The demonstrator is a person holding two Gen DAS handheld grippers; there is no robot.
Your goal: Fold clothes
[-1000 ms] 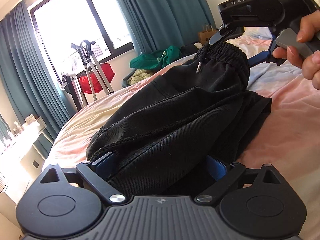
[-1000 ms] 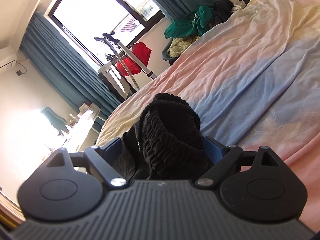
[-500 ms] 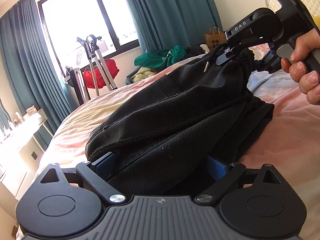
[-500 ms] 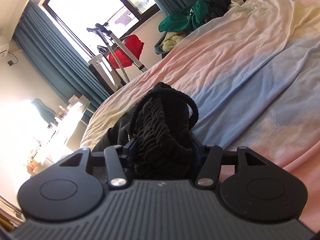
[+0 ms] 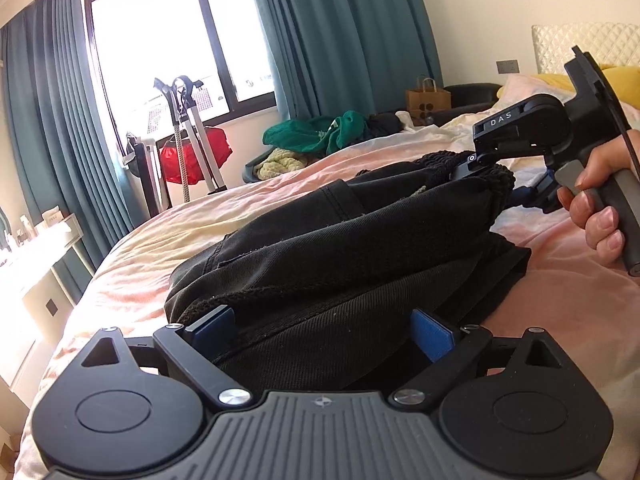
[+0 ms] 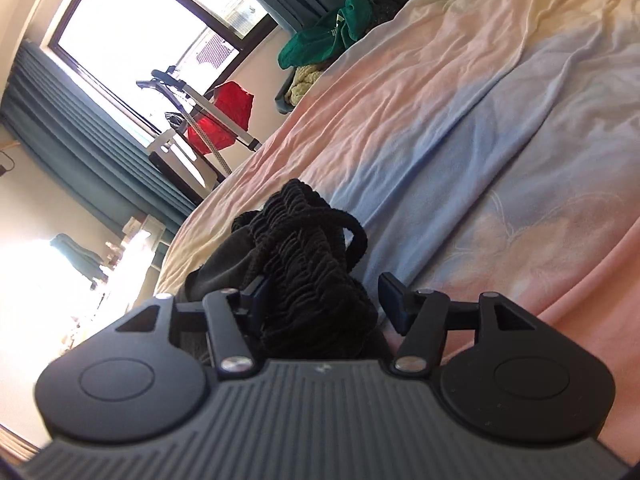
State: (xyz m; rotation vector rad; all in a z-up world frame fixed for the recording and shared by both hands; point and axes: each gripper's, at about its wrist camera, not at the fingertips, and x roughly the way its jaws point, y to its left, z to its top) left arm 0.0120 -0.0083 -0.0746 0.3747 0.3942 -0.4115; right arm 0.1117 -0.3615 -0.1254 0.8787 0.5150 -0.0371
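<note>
Black shorts [image 5: 340,248] lie bunched on the pastel bed sheet [image 5: 560,280]. My left gripper [image 5: 322,332] is open, its blue pads [image 5: 212,328] wide apart with the near end of the shorts between them. At the far end, a hand [image 5: 596,208] holds my right gripper [image 5: 492,164] over the elastic waistband. In the right wrist view the gathered waistband [image 6: 304,248] sits between the jaws of the right gripper [image 6: 324,300]. The jaws are parted: the left finger touches the cloth and the right finger [image 6: 394,300] stands clear of it.
Beyond the bed's far edge lie a pile of green and yellow clothes [image 5: 320,136], a stand with a red item [image 5: 192,152] by the window, and a paper bag [image 5: 428,98]. A white dresser [image 5: 36,240] stands left. Bare sheet [image 6: 500,140] stretches to the right.
The right gripper closed on the waistband half a second ago, and its jaws have now parted again. The waistband end has come down lower toward the bed. The left gripper stays as it was.
</note>
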